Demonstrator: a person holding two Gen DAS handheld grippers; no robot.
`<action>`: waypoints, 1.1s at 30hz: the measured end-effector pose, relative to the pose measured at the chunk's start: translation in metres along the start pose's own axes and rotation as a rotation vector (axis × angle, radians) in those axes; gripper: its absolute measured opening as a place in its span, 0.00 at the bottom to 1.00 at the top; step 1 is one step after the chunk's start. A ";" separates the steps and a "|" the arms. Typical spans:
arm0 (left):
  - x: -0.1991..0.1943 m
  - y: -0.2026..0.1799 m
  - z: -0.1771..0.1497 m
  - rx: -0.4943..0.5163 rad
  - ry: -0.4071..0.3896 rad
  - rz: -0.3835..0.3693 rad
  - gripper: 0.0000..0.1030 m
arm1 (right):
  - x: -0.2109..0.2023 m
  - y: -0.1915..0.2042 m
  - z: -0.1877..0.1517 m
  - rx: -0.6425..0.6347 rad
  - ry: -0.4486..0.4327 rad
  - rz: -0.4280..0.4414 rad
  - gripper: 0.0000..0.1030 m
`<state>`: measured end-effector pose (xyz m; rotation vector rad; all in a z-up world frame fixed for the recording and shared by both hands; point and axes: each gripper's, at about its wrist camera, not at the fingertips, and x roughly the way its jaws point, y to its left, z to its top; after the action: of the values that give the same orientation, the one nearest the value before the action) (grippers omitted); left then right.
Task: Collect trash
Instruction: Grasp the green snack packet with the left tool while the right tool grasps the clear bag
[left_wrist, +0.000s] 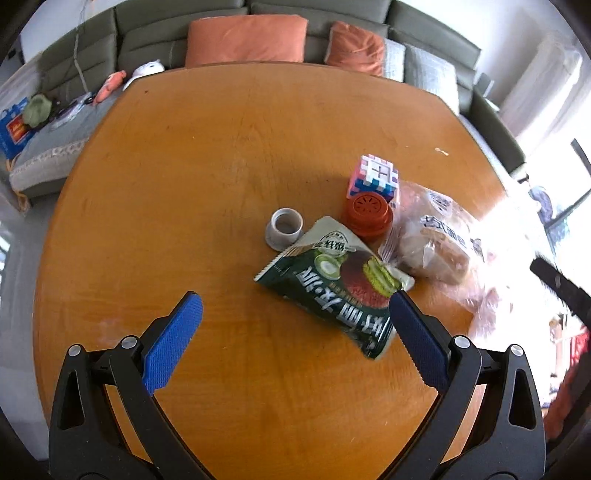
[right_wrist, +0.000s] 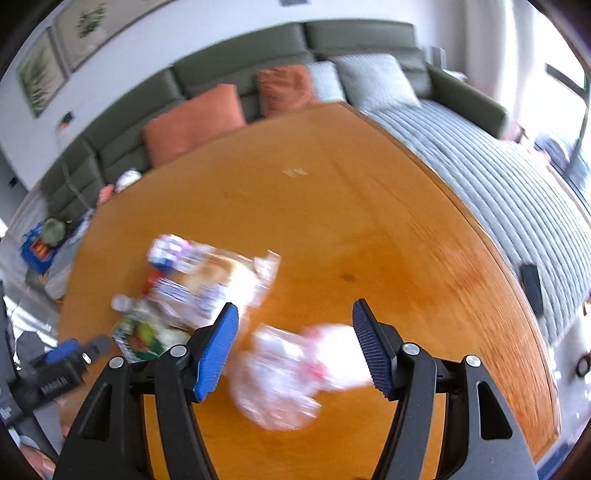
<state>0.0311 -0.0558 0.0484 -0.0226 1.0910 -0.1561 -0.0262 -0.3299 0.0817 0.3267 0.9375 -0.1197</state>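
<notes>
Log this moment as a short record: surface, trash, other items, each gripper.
surface: round wooden table, sofa behind
trash: green snack packet; bread bag; crumpled clear bag
other items: red lid, block cube, white ring, all clustered by the packet
left gripper: open, holding nothing, one finger over the packet's edge
right gripper: open, crumpled bag lies between the fingers, pads not pressing it; view blurred

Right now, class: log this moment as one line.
left hand-held gripper: open, near snack bag | right hand-held gripper: open over crumpled plastic | table
</notes>
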 end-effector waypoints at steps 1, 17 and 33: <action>0.006 -0.006 0.003 -0.003 0.005 0.020 0.95 | 0.005 -0.007 -0.005 0.009 0.019 -0.008 0.63; 0.067 -0.044 0.021 0.023 0.094 0.133 0.95 | 0.045 -0.007 -0.011 -0.018 0.076 -0.030 0.75; 0.059 -0.025 -0.003 0.074 0.103 0.020 0.69 | 0.059 0.009 -0.029 -0.154 0.086 -0.107 0.58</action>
<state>0.0525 -0.0887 -0.0023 0.0638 1.1871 -0.1811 -0.0116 -0.3090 0.0197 0.1405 1.0432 -0.1313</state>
